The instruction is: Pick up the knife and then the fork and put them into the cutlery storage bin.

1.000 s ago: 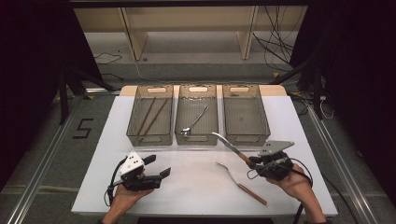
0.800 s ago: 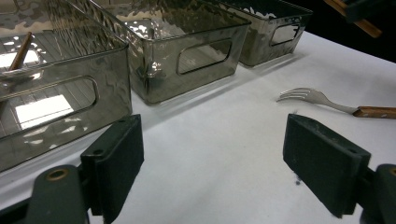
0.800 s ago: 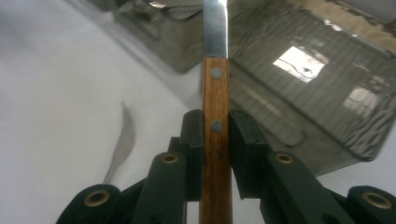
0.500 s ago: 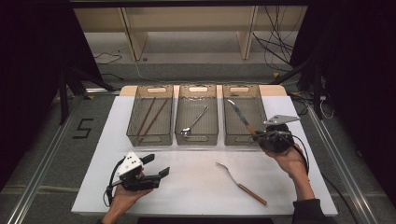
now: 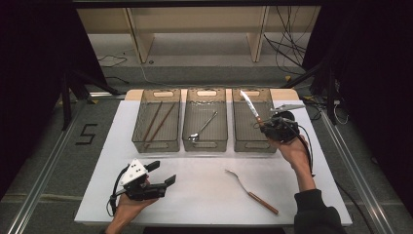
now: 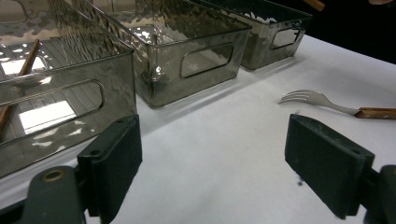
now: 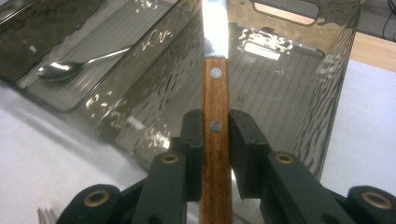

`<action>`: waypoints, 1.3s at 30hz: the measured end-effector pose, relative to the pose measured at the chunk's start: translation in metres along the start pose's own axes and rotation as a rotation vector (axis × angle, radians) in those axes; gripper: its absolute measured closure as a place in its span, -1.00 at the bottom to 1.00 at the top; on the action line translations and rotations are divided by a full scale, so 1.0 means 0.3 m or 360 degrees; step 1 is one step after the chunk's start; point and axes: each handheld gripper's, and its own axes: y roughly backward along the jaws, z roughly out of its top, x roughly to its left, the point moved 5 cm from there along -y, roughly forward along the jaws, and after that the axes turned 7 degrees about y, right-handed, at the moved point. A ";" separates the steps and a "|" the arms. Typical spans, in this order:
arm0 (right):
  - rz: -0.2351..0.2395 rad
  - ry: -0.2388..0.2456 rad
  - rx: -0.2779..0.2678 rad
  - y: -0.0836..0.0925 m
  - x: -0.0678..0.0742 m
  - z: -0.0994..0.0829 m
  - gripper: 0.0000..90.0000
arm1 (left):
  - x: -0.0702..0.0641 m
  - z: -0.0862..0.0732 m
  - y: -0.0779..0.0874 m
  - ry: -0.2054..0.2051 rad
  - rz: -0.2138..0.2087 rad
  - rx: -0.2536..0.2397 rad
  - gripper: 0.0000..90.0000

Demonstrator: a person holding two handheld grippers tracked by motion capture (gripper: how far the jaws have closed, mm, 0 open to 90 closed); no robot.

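Note:
My right gripper (image 5: 265, 126) (image 7: 216, 140) is shut on a knife (image 5: 250, 107) (image 7: 215, 112) by its wooden handle, and the blade points up and away over the right bin (image 5: 242, 142) (image 7: 327, 102). A fork (image 5: 251, 191) (image 6: 327, 103) with a wooden handle lies on the white mat in front of that bin. The middle bin (image 5: 205, 144) holds a spoon (image 5: 202, 127) (image 7: 74, 66). Two brown sticks (image 5: 156, 122) lie in the left bin (image 5: 156, 144) (image 6: 51, 107). My left gripper (image 5: 160, 175) (image 6: 233, 168) rests open near the mat's front left, nothing between its jaws.
The three clear bins stand in a row along the far half of the white mat (image 5: 204, 195). Wooden shelf legs (image 5: 136, 39) and cables (image 5: 292, 48) lie beyond the table. A metal rail (image 5: 360, 185) runs along the right side.
My right gripper carried the knife from the mat's front right up and away, and now holds it over the right bin. The left gripper stayed put.

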 end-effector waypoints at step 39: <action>-0.0037 -0.0103 0.0292 -0.236 0.002 0.047 0.44 | 0.000 0.001 0.009 0.0016 -0.0011 -0.0032 -0.59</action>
